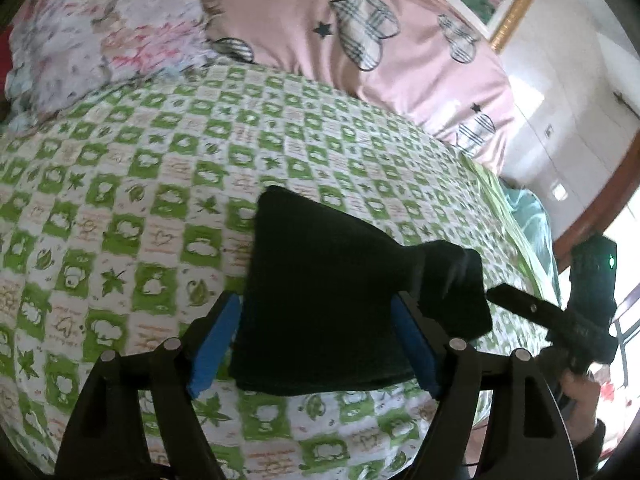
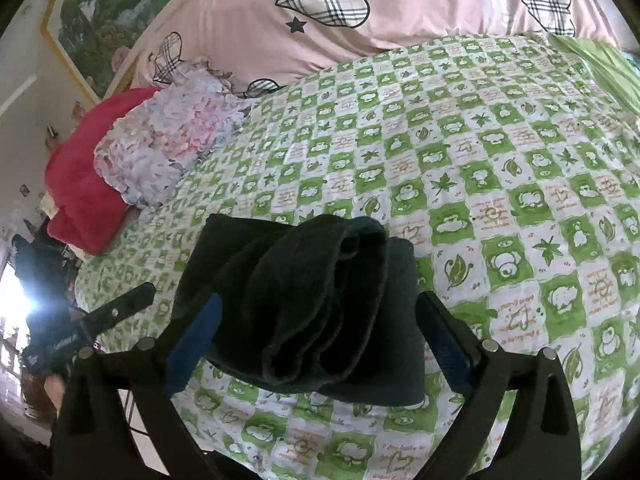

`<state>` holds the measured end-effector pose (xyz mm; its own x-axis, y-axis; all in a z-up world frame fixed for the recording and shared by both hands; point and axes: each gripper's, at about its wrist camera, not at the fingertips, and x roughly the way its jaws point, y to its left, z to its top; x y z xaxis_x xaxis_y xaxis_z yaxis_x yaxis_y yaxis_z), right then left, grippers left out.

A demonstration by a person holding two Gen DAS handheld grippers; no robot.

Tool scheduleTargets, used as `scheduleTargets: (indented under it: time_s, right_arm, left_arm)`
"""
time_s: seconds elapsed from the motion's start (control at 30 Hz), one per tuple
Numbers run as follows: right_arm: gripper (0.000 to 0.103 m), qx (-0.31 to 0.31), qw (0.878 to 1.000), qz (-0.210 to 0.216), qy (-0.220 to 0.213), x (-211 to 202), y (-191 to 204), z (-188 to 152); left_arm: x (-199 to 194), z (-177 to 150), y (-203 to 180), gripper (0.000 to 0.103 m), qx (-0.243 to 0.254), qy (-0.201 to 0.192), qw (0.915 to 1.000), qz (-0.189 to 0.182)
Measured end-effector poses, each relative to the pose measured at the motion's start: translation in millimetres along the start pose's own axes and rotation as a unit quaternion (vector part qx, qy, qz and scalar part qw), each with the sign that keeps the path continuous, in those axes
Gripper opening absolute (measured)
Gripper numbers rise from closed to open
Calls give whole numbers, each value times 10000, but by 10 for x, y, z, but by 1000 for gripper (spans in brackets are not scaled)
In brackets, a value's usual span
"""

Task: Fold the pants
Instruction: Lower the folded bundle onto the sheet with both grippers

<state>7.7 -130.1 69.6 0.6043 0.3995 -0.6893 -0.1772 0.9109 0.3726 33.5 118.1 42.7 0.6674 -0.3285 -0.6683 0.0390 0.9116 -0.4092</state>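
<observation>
Left wrist view: one pair of dark pants (image 1: 320, 300), folded into a compact bundle, lies on the green-and-white checked bedspread (image 1: 140, 184). The left claw (image 1: 316, 348) stands wide apart, one blue pad (image 1: 214, 344) on each side of the bundle, neither pressing it. At the right edge the right claw (image 1: 516, 304) shows as one dark finger, held by a hand (image 1: 580, 396). One pink duvet with plaid hearts (image 1: 360, 40) and one floral cushion (image 1: 100, 36) lie beyond.

Right wrist view: the same single bundle of pants (image 2: 312, 300) rests on the bedspread (image 2: 500, 160), its folded layers facing the camera. The right claw (image 2: 316, 344) is spread wide around it, without gripping. The left claw (image 2: 120, 308) juts in at left. One red blanket (image 2: 84, 192) lies under the floral cushion (image 2: 168, 140).
</observation>
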Motion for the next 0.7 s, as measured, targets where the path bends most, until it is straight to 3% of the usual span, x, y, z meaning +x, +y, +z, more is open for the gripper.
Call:
scheduleTargets:
  time_s: [0.7]
  right_arm:
    - [98, 237, 9994, -190, 185, 225, -96, -36]
  left_arm:
    - [360, 82, 267, 80, -421, 456, 9980, -71]
